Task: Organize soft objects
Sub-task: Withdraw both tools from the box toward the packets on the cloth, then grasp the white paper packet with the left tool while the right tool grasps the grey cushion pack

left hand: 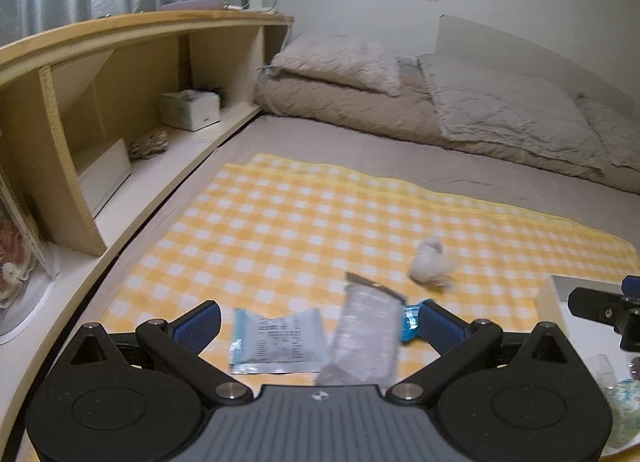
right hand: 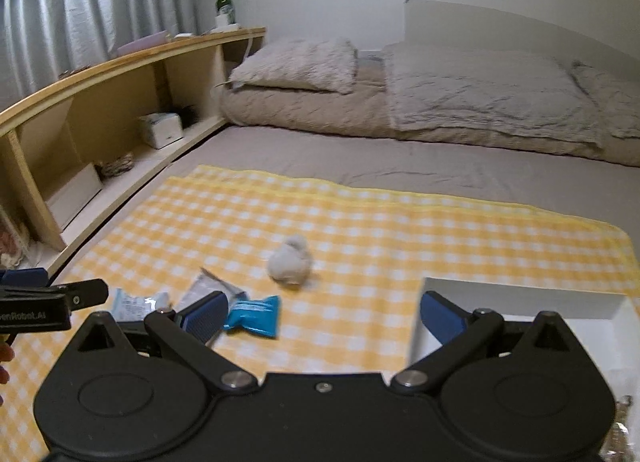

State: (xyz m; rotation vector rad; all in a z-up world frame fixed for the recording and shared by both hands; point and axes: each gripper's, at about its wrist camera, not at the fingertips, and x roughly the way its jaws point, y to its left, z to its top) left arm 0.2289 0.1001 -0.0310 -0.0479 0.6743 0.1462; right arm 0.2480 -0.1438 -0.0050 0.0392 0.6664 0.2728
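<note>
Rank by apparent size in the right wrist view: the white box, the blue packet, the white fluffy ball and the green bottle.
1. white box, nearest and cut off by the frame
2. blue packet
3. white fluffy ball, close to the packet, so unsure
4. green bottle, smallest, but farthest away

White box (right hand: 520, 298) runs off frame; its contents are unclear.

Cloth (right hand: 360, 221): yellow-white check. On it: bright blue packet (right hand: 254, 314), pale blue-white pouch (left hand: 276, 342), grey-white sock ball (right hand: 290, 260).
</note>
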